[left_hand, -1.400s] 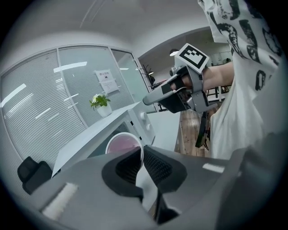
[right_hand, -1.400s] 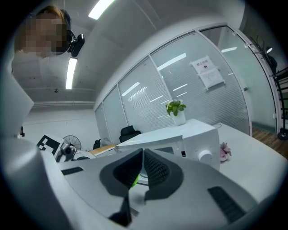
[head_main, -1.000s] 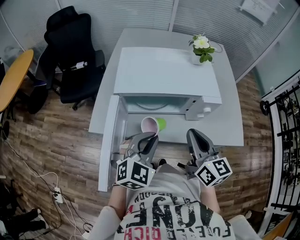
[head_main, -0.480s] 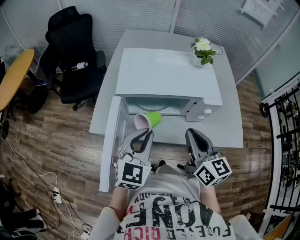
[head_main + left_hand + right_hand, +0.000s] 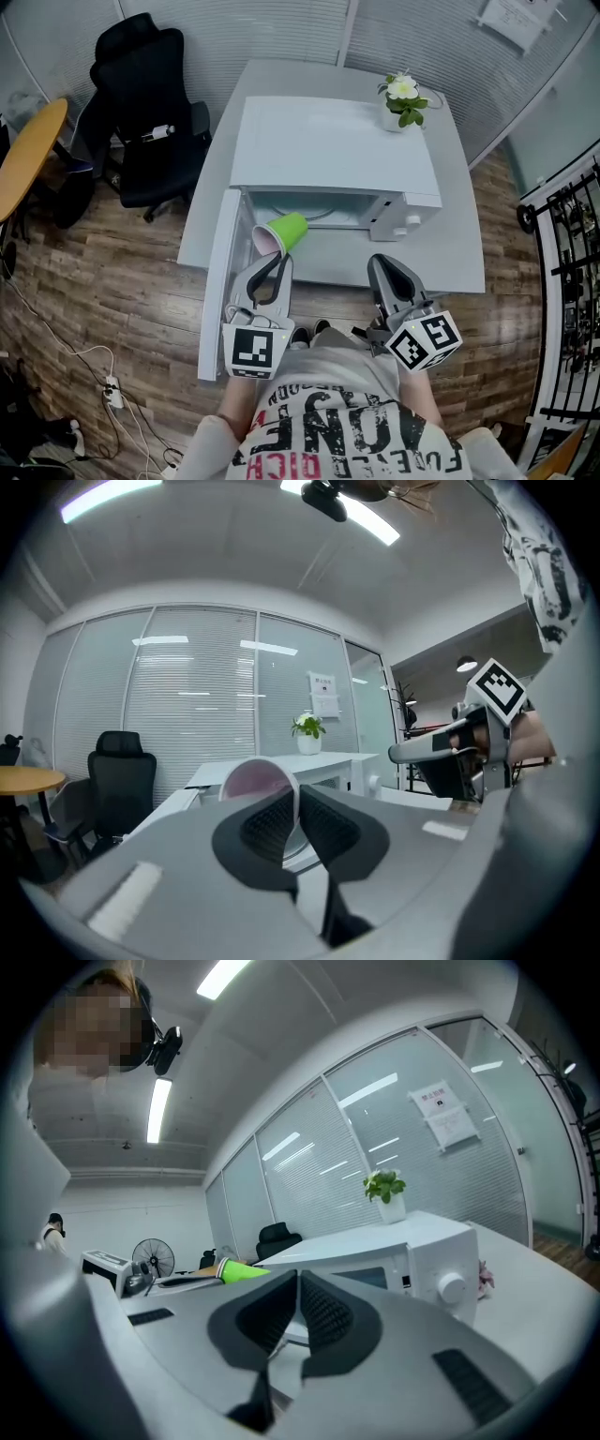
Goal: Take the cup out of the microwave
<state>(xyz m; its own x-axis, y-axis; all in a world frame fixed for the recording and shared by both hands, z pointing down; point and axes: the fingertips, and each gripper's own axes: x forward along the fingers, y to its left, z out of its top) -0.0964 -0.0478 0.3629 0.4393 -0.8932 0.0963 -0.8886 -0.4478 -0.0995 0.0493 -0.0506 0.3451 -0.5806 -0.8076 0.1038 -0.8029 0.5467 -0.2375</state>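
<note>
Cup hangs tipped on its side before the open microwave, its rim pinched between the jaws of my left gripper; their pads hide the lower rim. My right gripper has its jaws pressed together, empty. Microwave's cavity is mostly hidden under its own top

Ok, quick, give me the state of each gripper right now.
Left gripper: closed on the rim of the green cup.
Right gripper: closed, holding nothing.
</note>
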